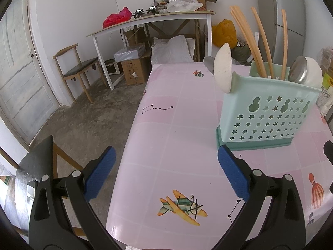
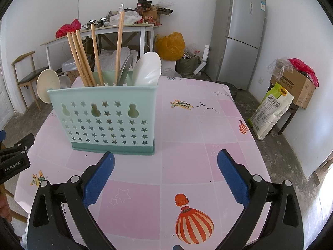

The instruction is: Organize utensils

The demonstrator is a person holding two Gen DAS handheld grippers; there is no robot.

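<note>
A lived-in home room used for eating and storage, shown by the pink-clothed dining table [image 2: 187, 129], a tall grey fridge [image 2: 239, 35], a wooden chair [image 1: 77, 70], a cluttered white side table [image 1: 149, 20], cardboard boxes [image 2: 295, 85] and a rice sack [image 2: 270, 110] on bare concrete floor.

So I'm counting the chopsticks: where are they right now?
The chopsticks stand upright in the left part of the mint utensil holder on the pink table, left of the white spoon; the left wrist view shows them too.

Two wrist fisheyes, low above table [image 1: 166, 125].
Both looked forward, near; shared utensil holder [image 1: 268, 114] [image 2: 106, 116], left-side and right-side views.
</note>
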